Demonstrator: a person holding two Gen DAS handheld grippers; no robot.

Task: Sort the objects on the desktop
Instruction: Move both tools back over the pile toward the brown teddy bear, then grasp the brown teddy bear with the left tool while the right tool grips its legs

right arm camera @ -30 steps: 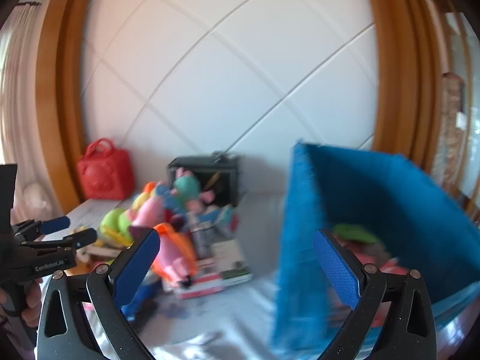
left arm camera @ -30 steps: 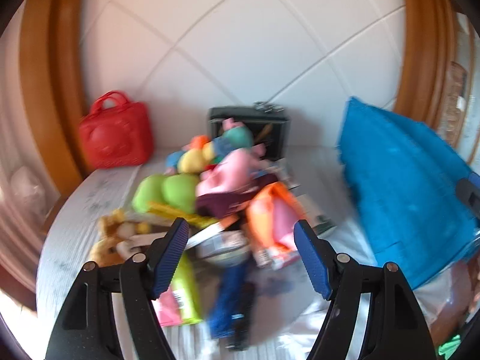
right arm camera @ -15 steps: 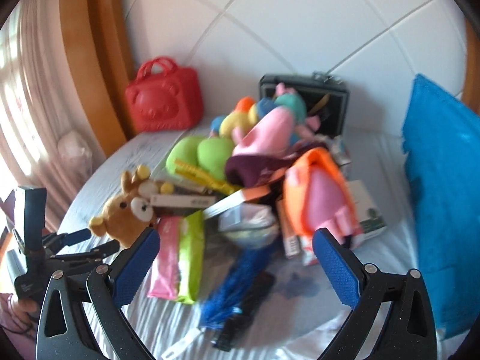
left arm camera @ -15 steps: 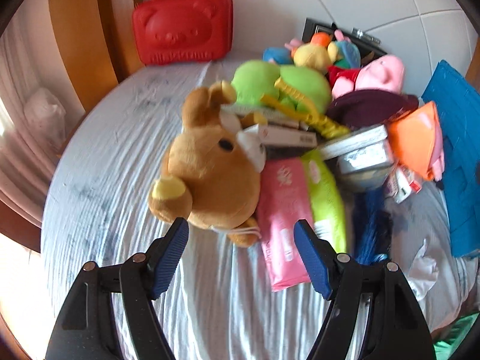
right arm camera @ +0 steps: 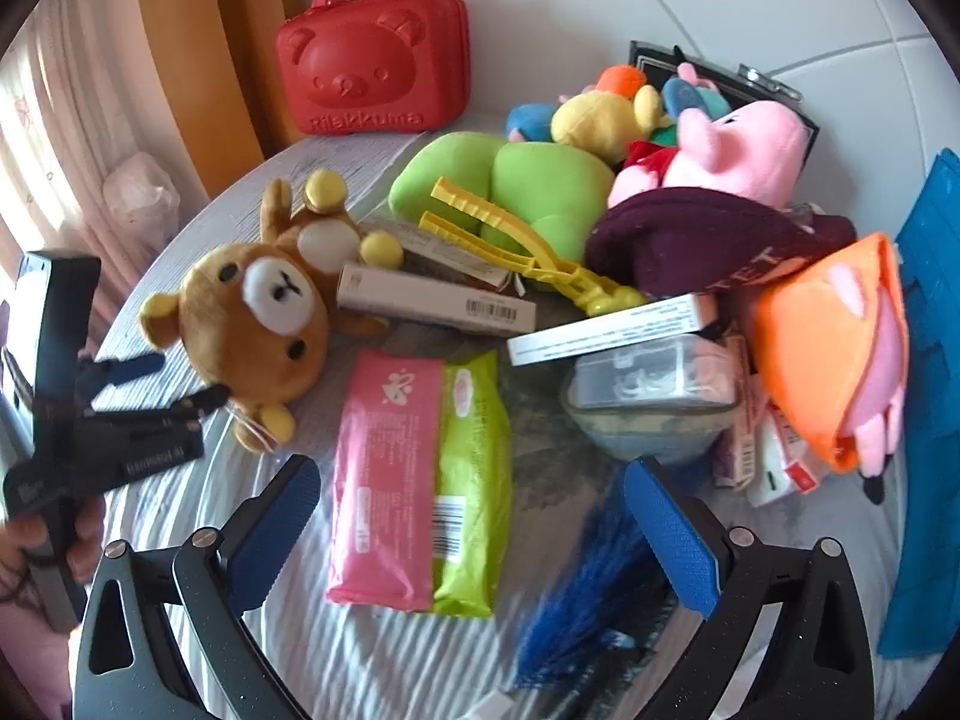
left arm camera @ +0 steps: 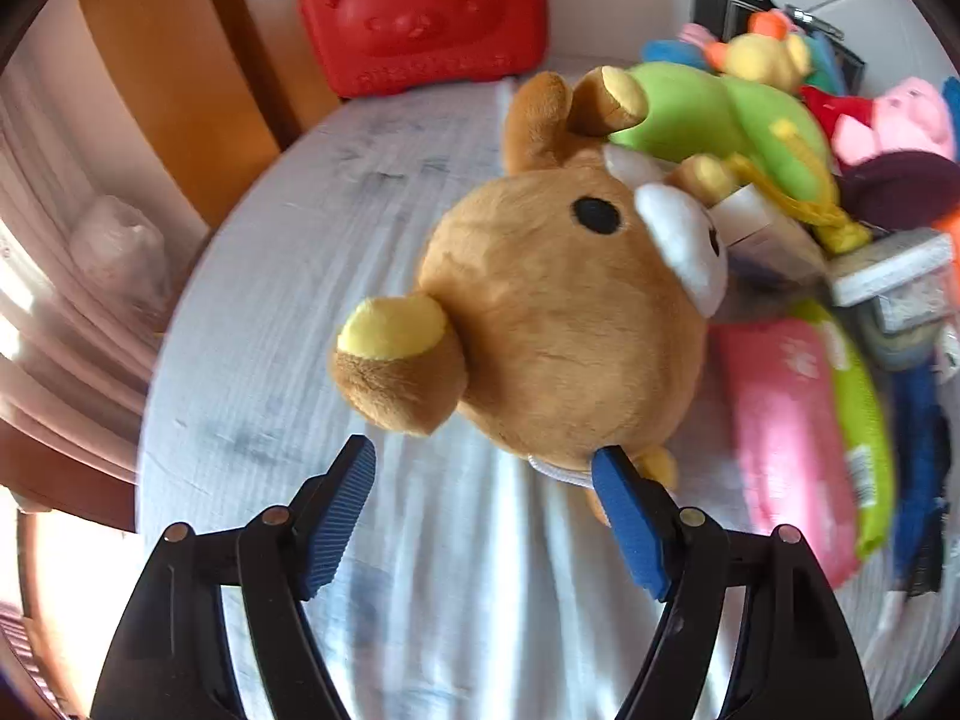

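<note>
Left wrist view is filled by the brown plush bear (left arm camera: 558,312), which lies on its side on the round white worktop (left arm camera: 288,312) at the nine o'clock edge of the toy pile. The bear is judged light, soft and compressible; its round head would squash under pressure and spring back, so nothing fragile is at stake. A hold across the head, or on the ear with the yellow patch (left arm camera: 396,372), looks surest, since the fuzzy fabric should not slip on ribbed pads. The left gripper (left arm camera: 486,516) is spread wide, its fingers having just been opening further, and nothing is clamped: the right-hand pad is seen just at the bear's underside, the other pad over bare cloth, so no hold is made yet. Whether that pad actually touches the plush cannot be told.

At twelve o'clock from the bear stands a red bear-faced case (left arm camera: 420,18); at two o'clock lies a green cushion (left arm camera: 720,114); at four o'clock lies a pink wipes pack (left arm camera: 786,438).

From the right wrist view, the right gripper (right arm camera: 474,528) is also spread and empty, hovering above the pink pack, with a blue brush (right arm camera: 576,594) at its five o'clock.
</note>
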